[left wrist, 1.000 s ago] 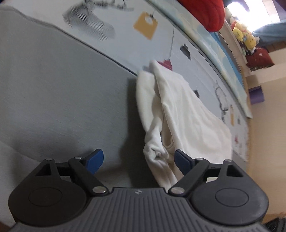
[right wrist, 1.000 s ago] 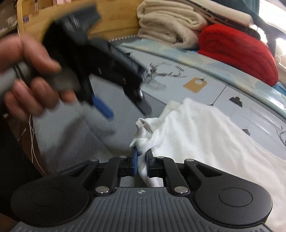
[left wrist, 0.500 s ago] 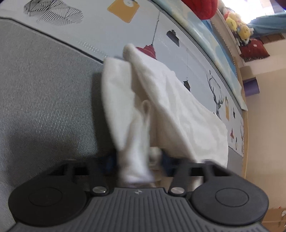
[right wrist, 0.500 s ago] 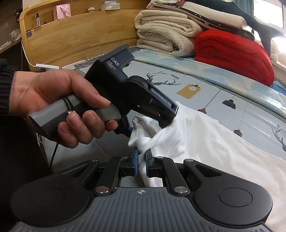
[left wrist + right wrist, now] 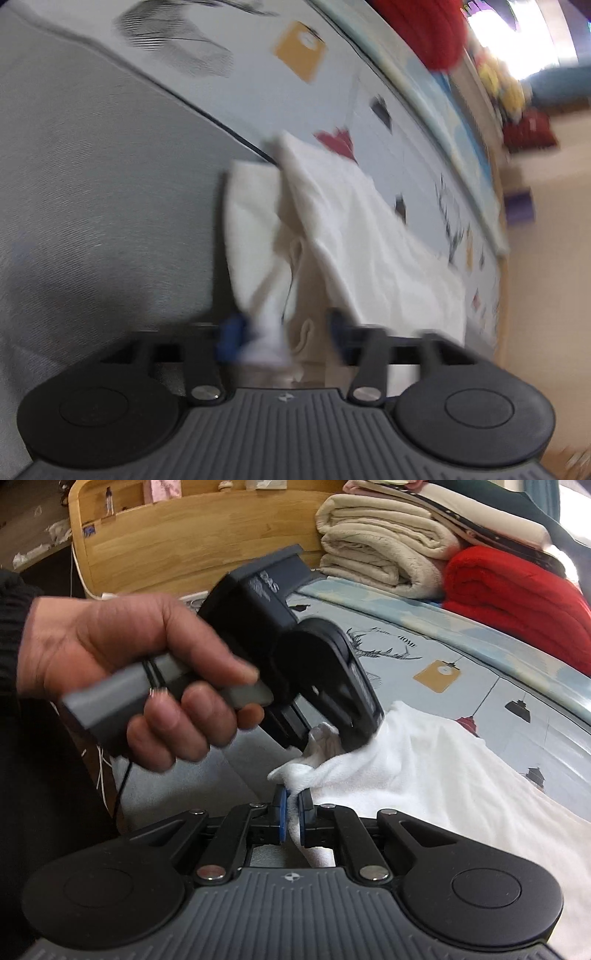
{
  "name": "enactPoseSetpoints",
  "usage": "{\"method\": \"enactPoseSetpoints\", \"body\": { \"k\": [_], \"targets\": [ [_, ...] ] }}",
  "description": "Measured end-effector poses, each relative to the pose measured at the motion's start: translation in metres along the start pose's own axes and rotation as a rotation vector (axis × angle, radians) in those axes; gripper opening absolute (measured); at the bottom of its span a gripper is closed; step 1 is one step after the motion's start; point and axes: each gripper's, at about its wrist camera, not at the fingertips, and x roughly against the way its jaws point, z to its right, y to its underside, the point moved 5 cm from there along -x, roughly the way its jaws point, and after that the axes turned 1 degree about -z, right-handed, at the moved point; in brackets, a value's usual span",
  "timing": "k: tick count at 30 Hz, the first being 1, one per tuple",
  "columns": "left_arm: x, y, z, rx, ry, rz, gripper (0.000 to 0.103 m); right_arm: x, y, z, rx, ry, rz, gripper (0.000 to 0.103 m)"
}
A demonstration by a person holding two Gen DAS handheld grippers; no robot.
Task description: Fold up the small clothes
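Observation:
A small white garment (image 5: 369,240) lies on the bed, with its near edge bunched and lifted. In the blurred left wrist view, my left gripper (image 5: 284,330) has its jaws opening. A twisted fold of the garment hangs between them against the left blue pad (image 5: 231,332), clear of the right one. The right wrist view shows a hand (image 5: 122,664) holding that left gripper (image 5: 325,738) down into the bunched cloth. My right gripper (image 5: 291,812) is shut on the white garment (image 5: 443,775), pinching a thin edge of it just below.
The garment rests across a grey bed cover (image 5: 92,184) and a pale patterned sheet (image 5: 480,672). Folded cream blankets (image 5: 380,554) and a red blanket (image 5: 517,602) are stacked at the back by the wooden headboard (image 5: 184,542). Soft toys (image 5: 506,85) sit far off.
The left jaws stood wide, then closed around the cloth fold half a second ago, and now stand apart again. The right gripper has stayed shut on the garment's edge.

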Motion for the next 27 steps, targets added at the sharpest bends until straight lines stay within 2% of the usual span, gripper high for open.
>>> {"method": "enactPoseSetpoints", "body": {
  "k": [1,3,7,15,19,22,24,25,26,27],
  "targets": [
    [0.003,-0.001,-0.002,0.018,0.022,0.007,0.083,-0.002,0.000,-0.001,-0.001,0.002,-0.004,0.006],
    [0.002,-0.001,0.001,0.010,0.051,-0.004,0.084,-0.002,-0.001,-0.002,-0.001,0.001,-0.002,0.006],
    [-0.011,-0.001,0.007,0.026,0.059,-0.048,0.085,-0.001,0.000,-0.001,-0.006,0.001,-0.001,0.006],
    [-0.011,-0.020,-0.009,0.259,0.223,-0.001,0.087,0.004,0.001,0.009,-0.022,-0.005,0.012,0.006],
    [-0.016,-0.022,0.002,0.198,0.203,-0.014,0.090,0.003,0.000,0.009,-0.021,-0.015,0.013,0.006],
    [-0.021,-0.021,0.011,0.122,0.143,-0.018,0.090,0.001,-0.001,0.007,-0.016,-0.026,0.009,0.006],
    [-0.026,-0.018,0.014,0.086,0.103,-0.026,0.084,0.001,0.000,0.005,-0.014,-0.032,0.007,0.006],
    [-0.028,-0.016,0.014,0.077,0.089,-0.032,0.072,0.000,0.000,0.004,-0.012,-0.034,0.006,0.006],
    [-0.029,-0.016,0.013,0.066,0.065,-0.034,0.055,0.000,-0.001,0.004,-0.009,-0.037,0.005,0.006],
    [-0.029,-0.016,0.012,0.053,0.045,-0.031,0.044,-0.001,-0.001,0.003,-0.007,-0.041,0.003,0.006]
  ]
}}
